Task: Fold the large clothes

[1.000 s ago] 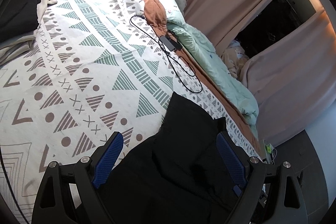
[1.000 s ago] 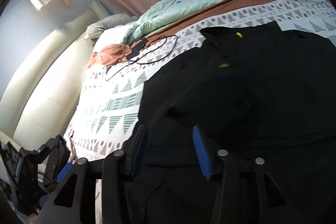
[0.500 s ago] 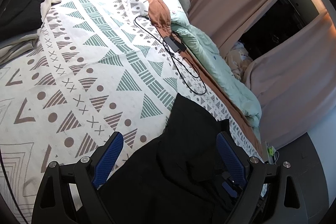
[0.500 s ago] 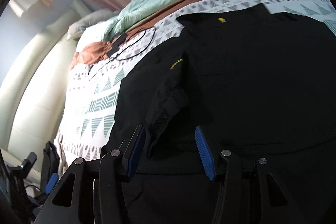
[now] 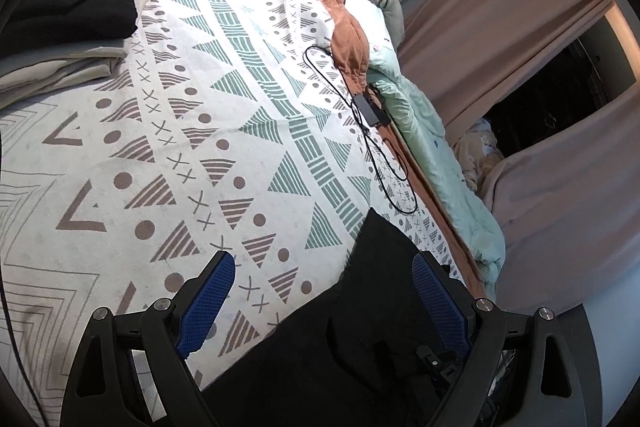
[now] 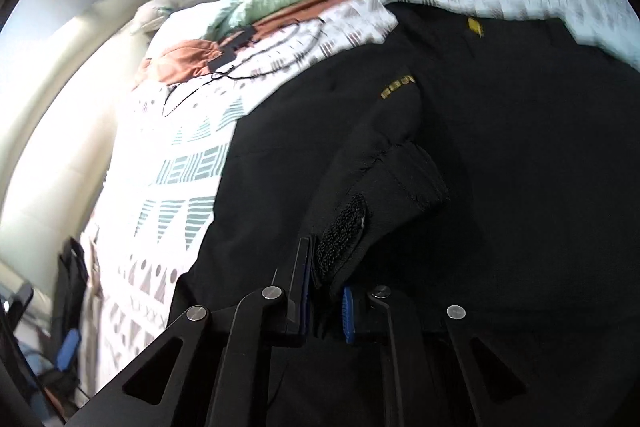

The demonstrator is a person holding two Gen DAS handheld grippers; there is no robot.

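The step in hand is the grab that opens a fold: the right gripper (image 6: 325, 297) is closing its blue-padded jaws on the cuff of a sleeve of the large black jacket (image 6: 500, 167), the fabric with its rough fastening strip caught between the pads. The left gripper (image 5: 322, 301) hangs released, jaws wide, above the jacket's edge with nothing between them.

The jacket lies spread on the bed with the white, geometric-patterned cover (image 5: 168, 147), toward the foot-side edge near the mint-green quilt (image 5: 416, 131) bunched along the far side (a black charger with its looped cable (image 5: 370, 111) lies on the cover beyond the jacket, well apart from it).

Its long axis appears to run across the right wrist view, collar with the small yellow tag (image 6: 475, 26) toward the quilt side; the gripped sleeve lies doubled over the body.

Next, I judge, the sleeve must be lifted and carried flat across the body, while the left gripper takes hold of the near edge.
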